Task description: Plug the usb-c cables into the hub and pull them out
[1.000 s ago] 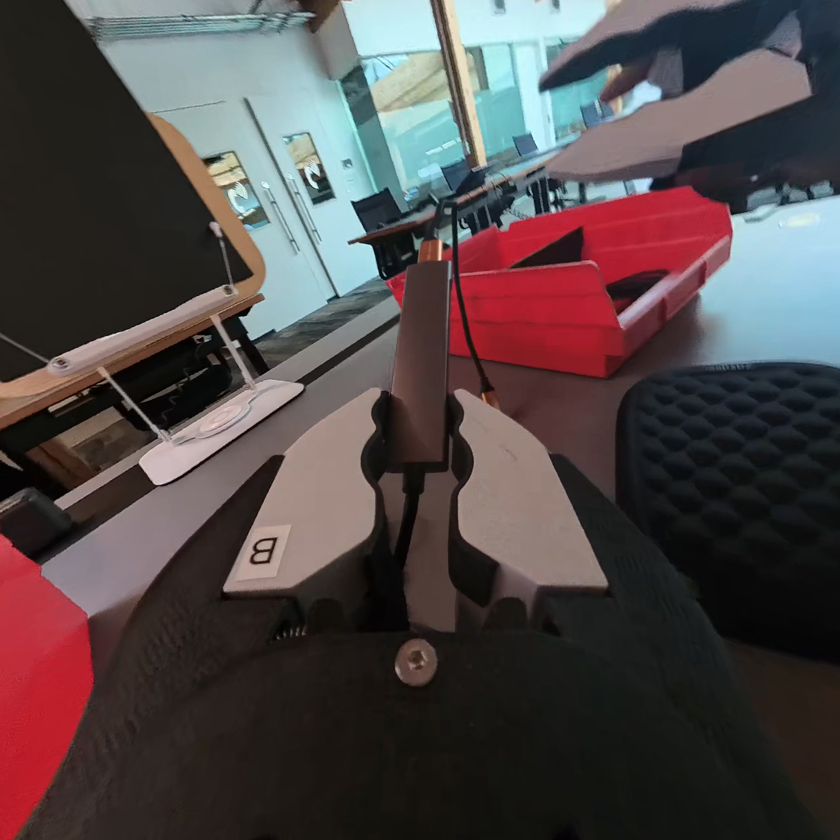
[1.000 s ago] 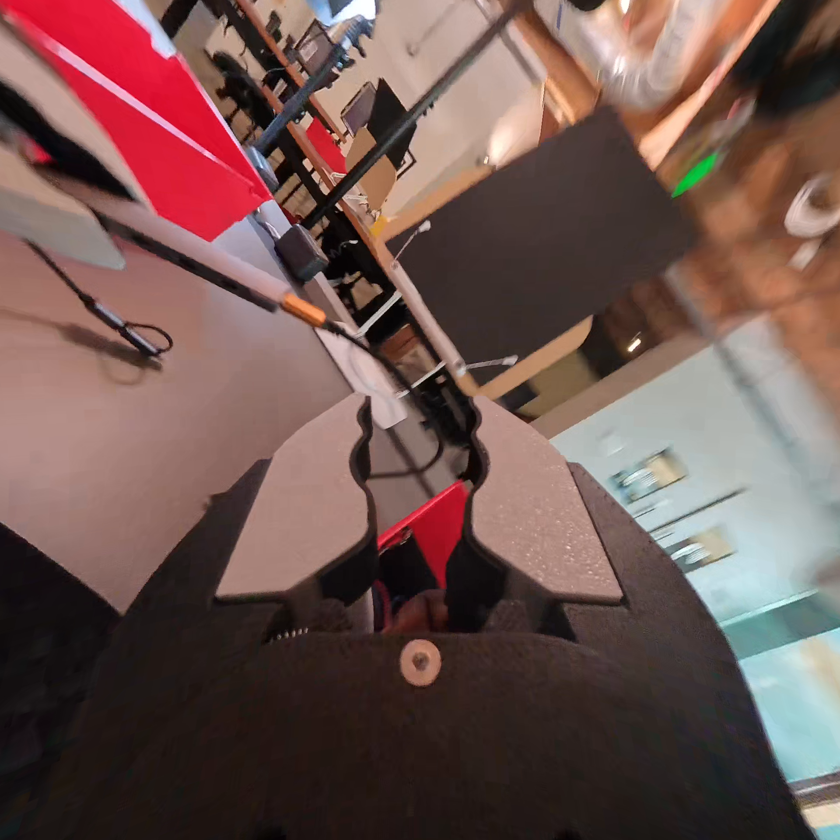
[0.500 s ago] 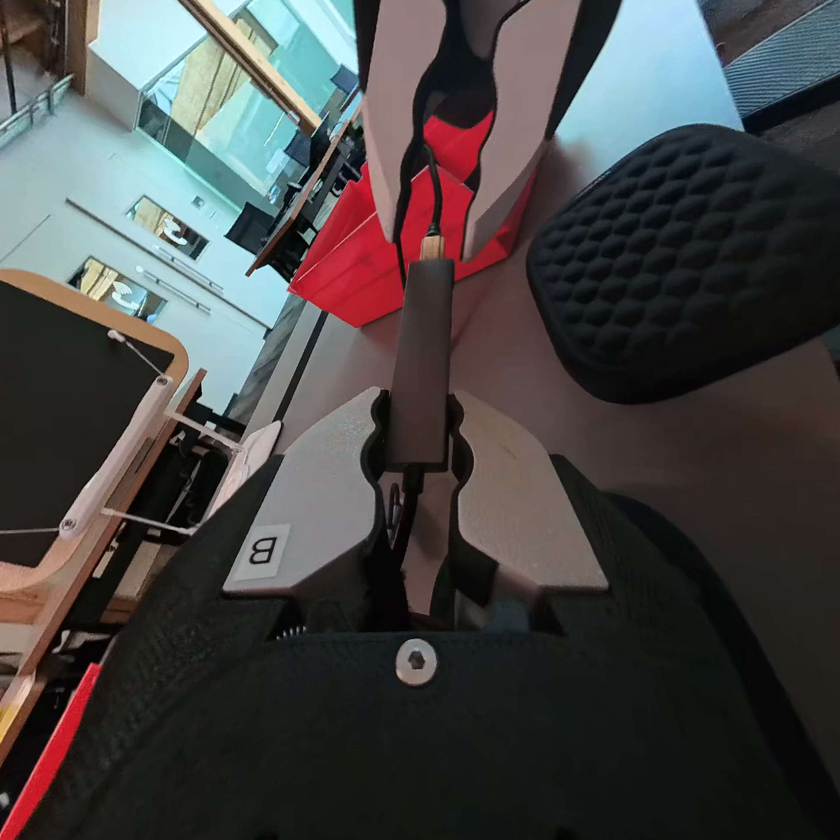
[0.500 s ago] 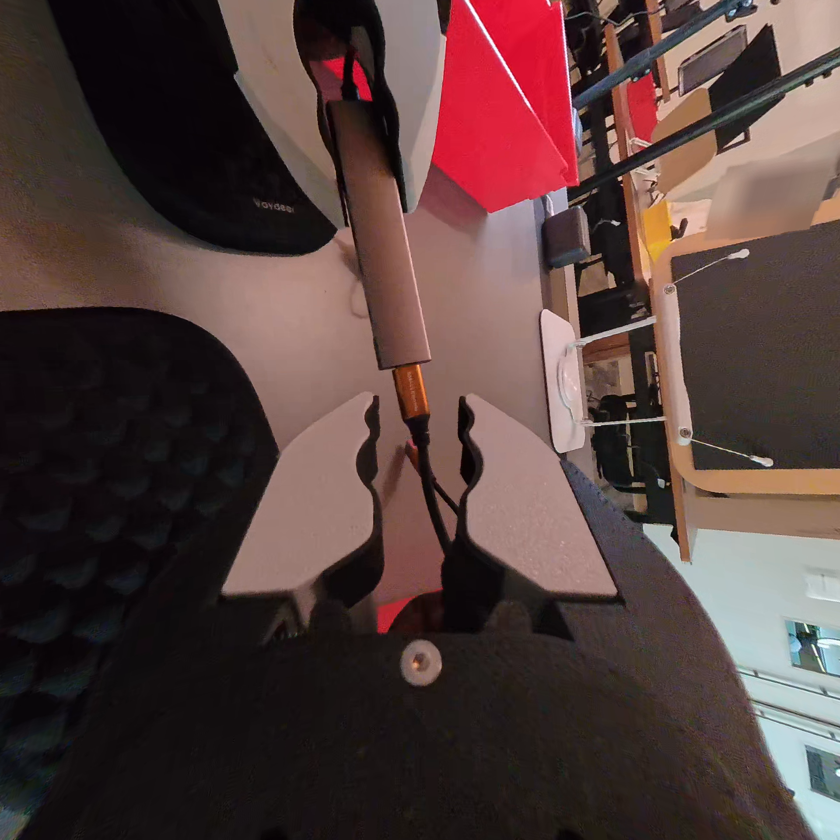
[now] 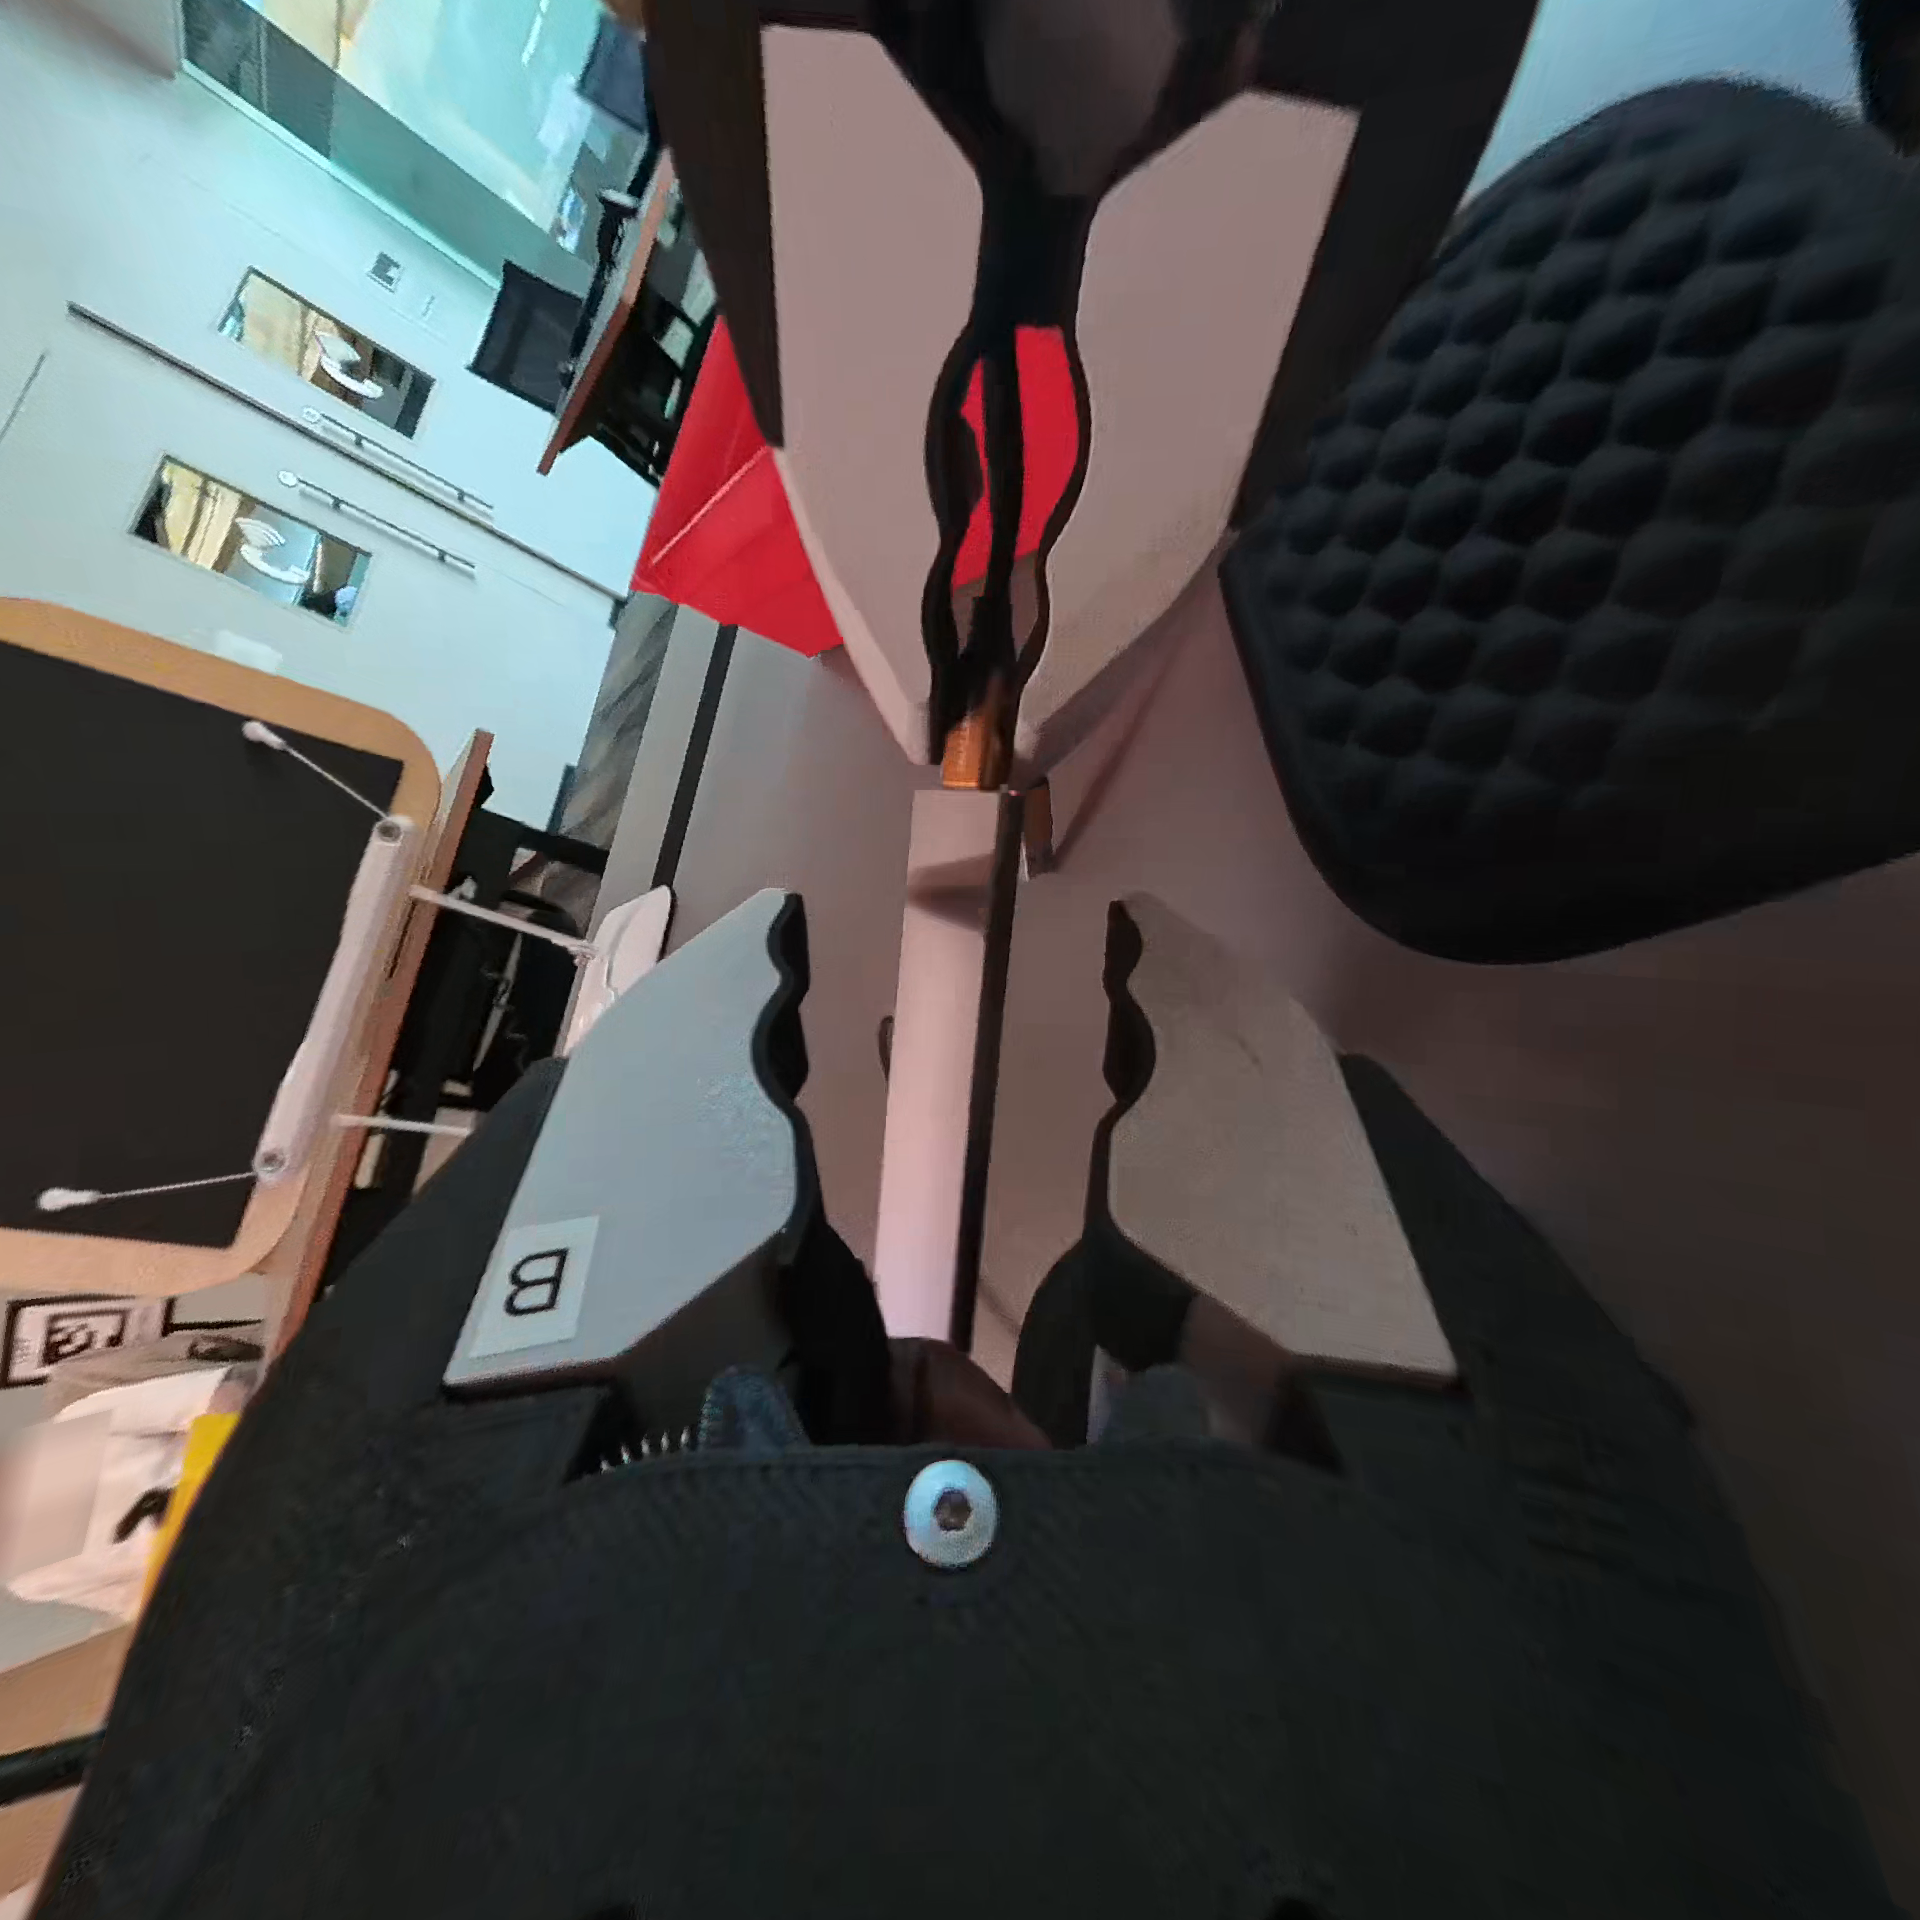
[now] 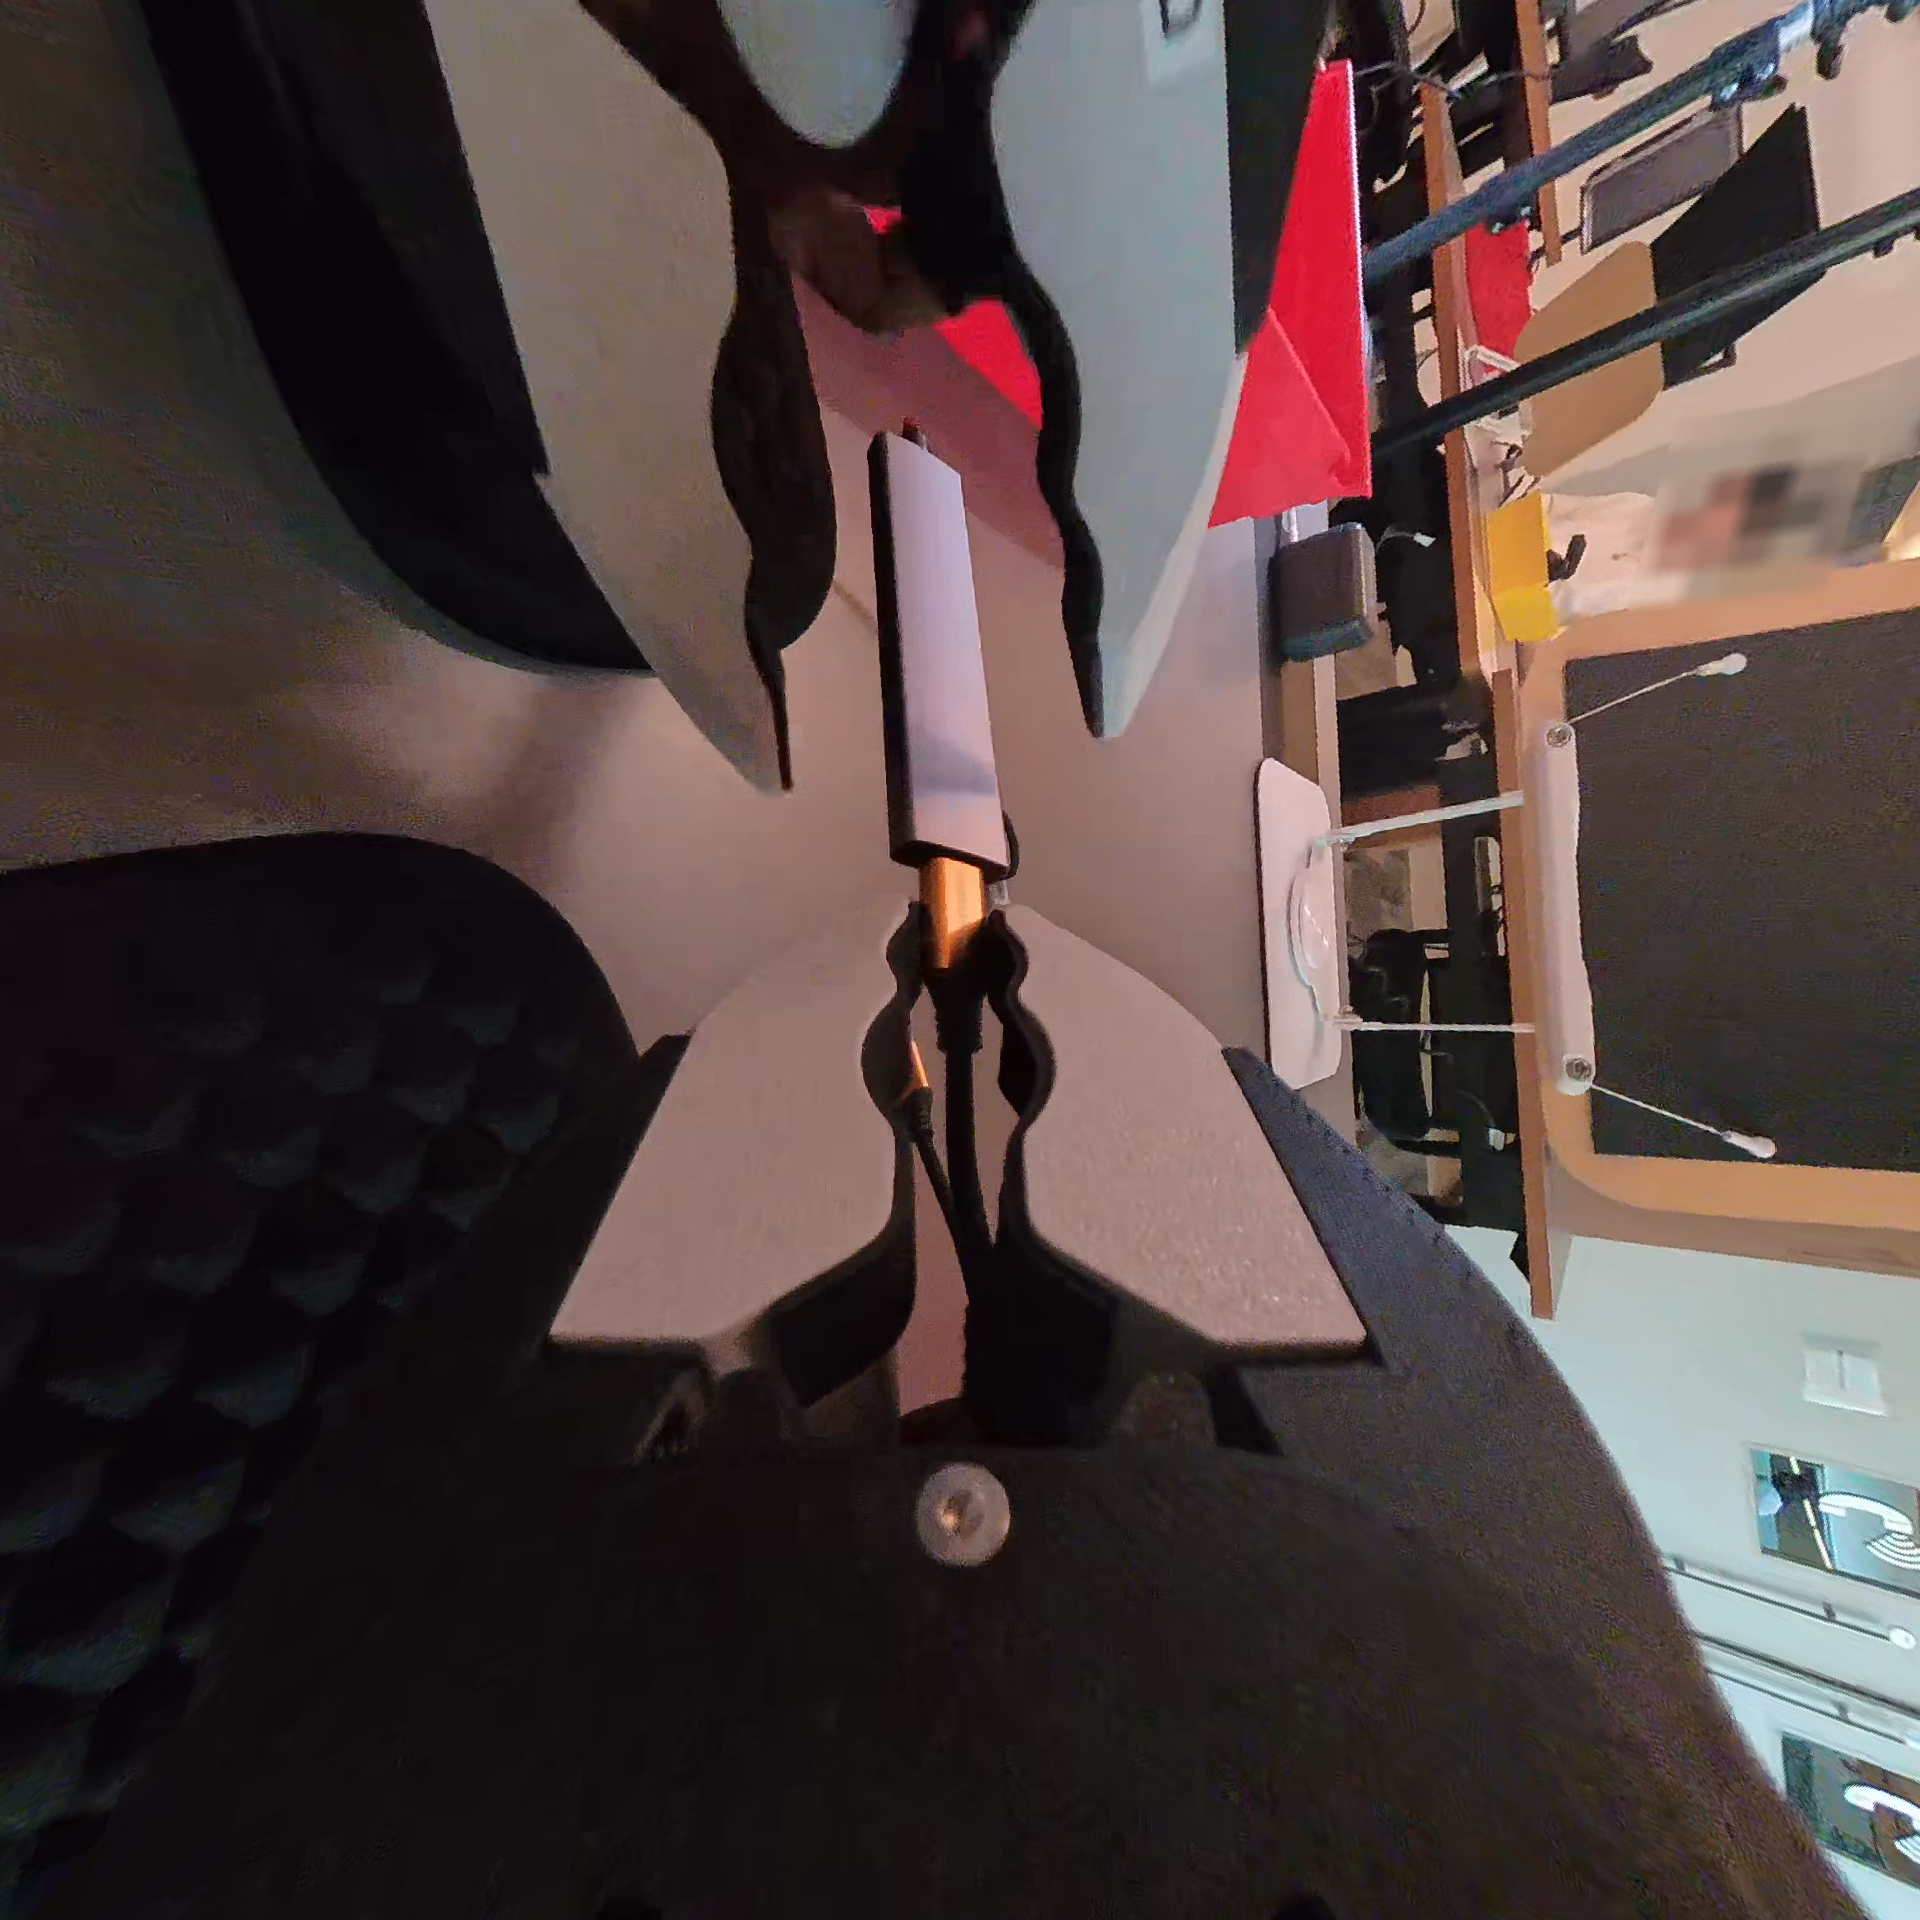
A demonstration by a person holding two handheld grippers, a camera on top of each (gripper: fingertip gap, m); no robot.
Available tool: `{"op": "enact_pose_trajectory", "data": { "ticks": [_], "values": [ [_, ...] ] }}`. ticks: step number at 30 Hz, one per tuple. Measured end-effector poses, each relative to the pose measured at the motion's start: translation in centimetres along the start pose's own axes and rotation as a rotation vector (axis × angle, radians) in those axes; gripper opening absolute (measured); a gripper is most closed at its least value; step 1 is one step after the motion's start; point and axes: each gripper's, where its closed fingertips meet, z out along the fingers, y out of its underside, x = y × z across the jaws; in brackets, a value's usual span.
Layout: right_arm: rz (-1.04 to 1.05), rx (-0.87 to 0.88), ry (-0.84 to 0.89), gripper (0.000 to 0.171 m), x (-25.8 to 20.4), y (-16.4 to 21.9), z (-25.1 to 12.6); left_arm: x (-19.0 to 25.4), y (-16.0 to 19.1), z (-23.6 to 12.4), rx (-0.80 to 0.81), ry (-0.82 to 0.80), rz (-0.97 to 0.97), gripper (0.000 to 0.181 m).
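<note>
The grey USB hub (image 5: 930, 1039) lies lengthwise between the fingers of my left gripper (image 5: 953, 909), which is open and does not touch it. My right gripper (image 5: 975, 743) faces it from the far end and is shut on the orange USB-C plug (image 5: 971, 756), which sits in the hub's end port. In the right wrist view my right gripper (image 6: 956, 925) pinches the orange plug (image 6: 951, 920) against the hub (image 6: 935, 623), and the plug's black cable (image 6: 961, 1143) runs back between its fingers. The open left gripper (image 6: 935, 753) straddles the hub's far part.
A black textured pad (image 5: 1610, 520) lies on the grey table beside the hub, also in the right wrist view (image 6: 260, 1143). Red bins (image 5: 727, 540) stand behind. A white stand (image 6: 1294, 914) and a wood-framed black board (image 6: 1745, 883) are at the table's edge.
My left gripper has opened and let go of the hub. My right gripper has moved in over the orange plug and shut on it.
</note>
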Motion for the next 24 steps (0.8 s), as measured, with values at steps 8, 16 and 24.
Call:
{"op": "enact_pose_trajectory", "data": {
  "ticks": [8,16,24],
  "values": [
    [-0.192,0.096,0.041,0.010,-0.9,-1.8,-0.2,1.9,1.2,1.1,-0.029,0.195,-0.187,0.026],
    [0.016,0.058,-0.079,0.012,-1.6,-0.8,0.8,2.1,2.3,1.3,-0.144,0.115,-0.102,0.021],
    [0.021,-0.083,-0.198,0.012,-3.3,0.7,2.0,2.3,2.6,1.9,-0.245,-0.019,0.121,0.021]
  ]
}}
